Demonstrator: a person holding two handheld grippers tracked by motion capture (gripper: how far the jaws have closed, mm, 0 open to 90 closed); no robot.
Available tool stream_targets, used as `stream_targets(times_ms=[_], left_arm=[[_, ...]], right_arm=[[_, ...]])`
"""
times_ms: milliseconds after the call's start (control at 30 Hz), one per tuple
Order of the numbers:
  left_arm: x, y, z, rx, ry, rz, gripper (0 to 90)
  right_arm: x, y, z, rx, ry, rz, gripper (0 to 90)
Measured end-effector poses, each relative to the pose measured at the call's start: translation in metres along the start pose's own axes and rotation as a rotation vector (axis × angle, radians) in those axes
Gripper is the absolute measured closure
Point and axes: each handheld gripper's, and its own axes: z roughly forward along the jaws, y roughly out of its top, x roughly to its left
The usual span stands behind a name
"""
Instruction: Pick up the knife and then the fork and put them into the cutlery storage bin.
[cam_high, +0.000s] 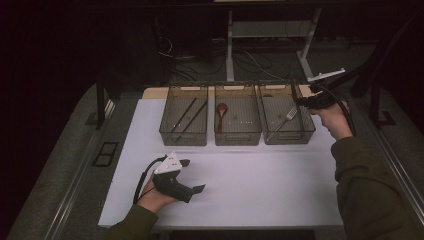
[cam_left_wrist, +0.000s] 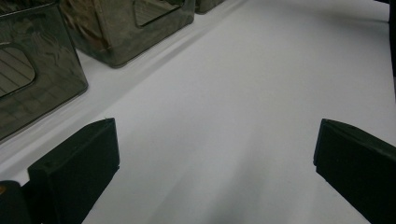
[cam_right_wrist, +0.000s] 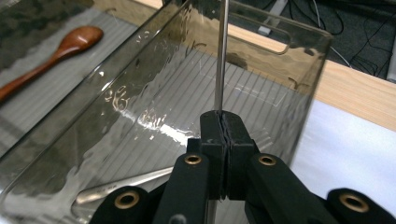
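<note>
My right gripper (cam_high: 301, 101) (cam_right_wrist: 224, 122) is shut on a thin metal rod-like utensil (cam_right_wrist: 221, 60), which sticks straight out past the jaw tips. It hovers over the right end of the right clear bin (cam_high: 306, 131) (cam_right_wrist: 299, 93). A metal fork (cam_high: 286, 119) lies inside that bin, and its handle (cam_right_wrist: 126, 184) shows below the jaws. My left gripper (cam_high: 192, 176) (cam_left_wrist: 215, 158) rests on the white mat (cam_high: 250, 185) at the front left, jaws wide open with nothing between them.
Three clear bins stand in a row at the back of the mat. The left bin (cam_high: 167, 132) holds dark chopsticks (cam_high: 186, 116). The middle bin (cam_high: 238, 136) holds a wooden spoon (cam_high: 221, 112) (cam_right_wrist: 51, 56). A wooden table edge (cam_right_wrist: 355, 98) runs behind them.
</note>
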Motion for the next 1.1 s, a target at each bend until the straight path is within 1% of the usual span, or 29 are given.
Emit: stream_targets(times_ms=[133, 300, 400, 467, 533, 600, 700, 833, 967, 1100], left_arm=[[0.0, 0.0, 0.0, -0.004, -0.004, -0.004, 0.0], [0.001, 0.001, -0.001, -0.007, -0.009, -0.003, 0.0], [0.001, 0.001, -0.001, -0.003, -0.009, -0.002, 0.0], [0.001, 0.001, -0.001, -0.003, -0.009, -0.001, 0.0], [0.001, 0.001, -0.001, -0.002, -0.01, -0.002, 0.0], [0.001, 0.001, 0.0, 0.0, -0.01, -0.001, 0.0], [0.001, 0.001, 0.0, 0.001, -0.009, 0.001, 0.0], [0.001, 0.001, 0.0, 0.001, -0.007, 0.002, 0.0], [0.001, 0.0, 0.001, 0.002, -0.005, 0.003, 0.0], [0.002, 0.0, 0.0, 0.001, 0.002, 0.003, 0.0]], right_arm=[[0.006, 0.005, 0.019, 0.043, -0.012, -0.023, 87.7], [0.009, 0.005, 0.043, 0.098, -0.025, -0.02, 87.6], [0.013, 0.003, 0.056, 0.14, -0.041, -0.031, 87.6], [0.016, 0.002, 0.061, 0.153, -0.044, -0.036, 87.4], [0.017, 0.001, 0.064, 0.164, -0.034, -0.025, 88.3], [0.017, 0.001, 0.064, 0.145, -0.028, -0.015, 87.3], [0.016, 0.001, 0.058, 0.122, -0.006, 0.01, 85.7], [0.015, 0.002, 0.048, 0.078, 0.043, 0.03, 78.2], [0.018, 0.001, 0.036, 0.025, 0.089, 0.018, 66.9], [0.022, -0.002, 0.024, -0.019, 0.126, 0.013, 51.8]])
